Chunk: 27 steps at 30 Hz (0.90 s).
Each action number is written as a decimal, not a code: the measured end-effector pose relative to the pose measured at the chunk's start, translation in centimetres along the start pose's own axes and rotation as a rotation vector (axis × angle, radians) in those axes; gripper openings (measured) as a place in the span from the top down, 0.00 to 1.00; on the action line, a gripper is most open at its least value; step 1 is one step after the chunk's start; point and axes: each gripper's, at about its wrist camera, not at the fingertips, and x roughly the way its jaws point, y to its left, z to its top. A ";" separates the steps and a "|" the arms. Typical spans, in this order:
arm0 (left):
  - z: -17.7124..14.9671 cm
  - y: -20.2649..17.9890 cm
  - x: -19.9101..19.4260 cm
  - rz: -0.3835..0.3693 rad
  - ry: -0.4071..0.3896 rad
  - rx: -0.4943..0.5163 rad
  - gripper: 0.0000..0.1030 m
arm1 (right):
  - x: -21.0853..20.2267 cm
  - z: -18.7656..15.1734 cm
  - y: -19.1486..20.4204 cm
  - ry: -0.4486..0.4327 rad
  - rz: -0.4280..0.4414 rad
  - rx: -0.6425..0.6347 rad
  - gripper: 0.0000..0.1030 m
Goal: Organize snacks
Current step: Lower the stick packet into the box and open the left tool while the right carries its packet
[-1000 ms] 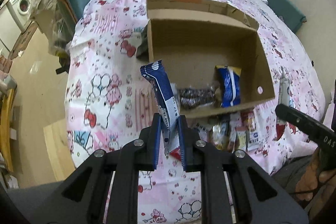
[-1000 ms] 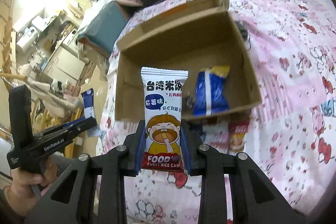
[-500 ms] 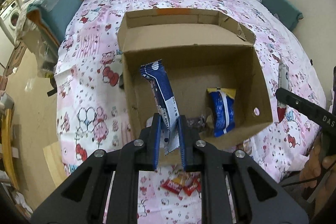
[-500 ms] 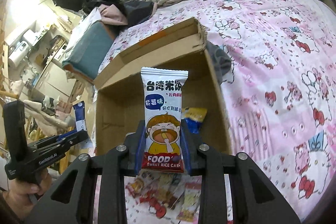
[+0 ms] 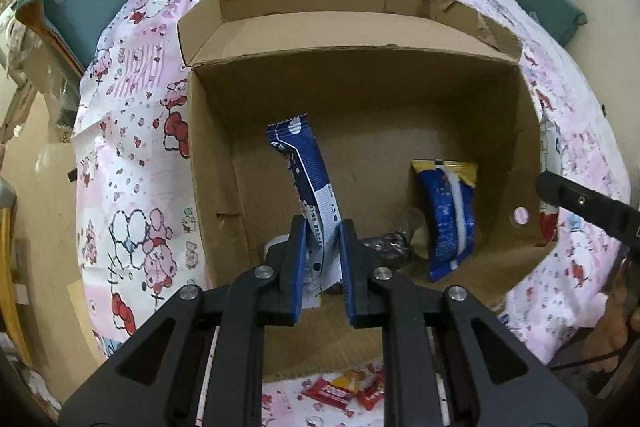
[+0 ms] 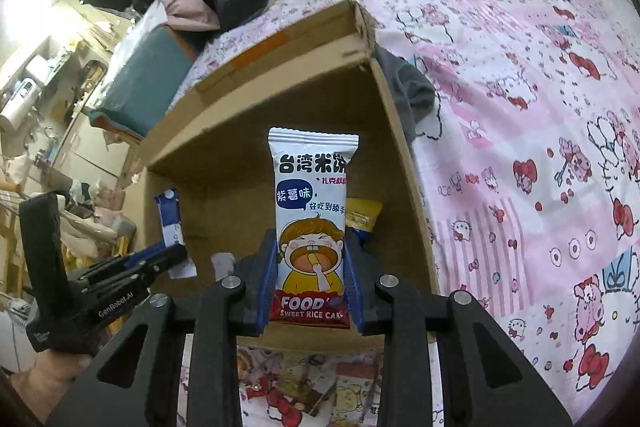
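Your rice cake packet (image 6: 312,227) carries the only clear print: "FOOD" and "SWEET RICE CAK" on the red band at its bottom, the last letter cut off by your fingers (image 6: 354,279). Above that, big black Chinese characters across the top, then "紫薯味" in a dark blue bubble. The black handle of your left gripper (image 6: 160,261) reads "GenRobot.AI" in white. Print on the blue packet (image 5: 308,179) is too small to read.

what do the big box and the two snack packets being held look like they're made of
Box: brown corrugated cardboard, matte; folded flaps with torn edges.
Blue packet in the left hand-held gripper: thin printed plastic film, it seems; crimped end, bends easily.
Rice cake packet in the right hand-held gripper: likely the same film, smooth white print, serrated top seal.
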 end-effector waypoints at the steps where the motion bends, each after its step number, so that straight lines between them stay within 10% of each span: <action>1: 0.0 0.0 0.1 0.006 -0.003 0.004 0.87 | 0.2 0.0 -0.1 0.007 -0.001 0.008 0.69; 22: -0.1 -0.5 -0.1 -0.031 -0.022 0.001 0.87 | 1.8 -0.8 -0.6 0.065 -0.047 0.036 0.66; 27: -0.4 -1.2 -0.5 -0.045 -0.029 0.048 0.73 | 1.4 -0.5 -0.6 0.043 0.000 0.056 0.25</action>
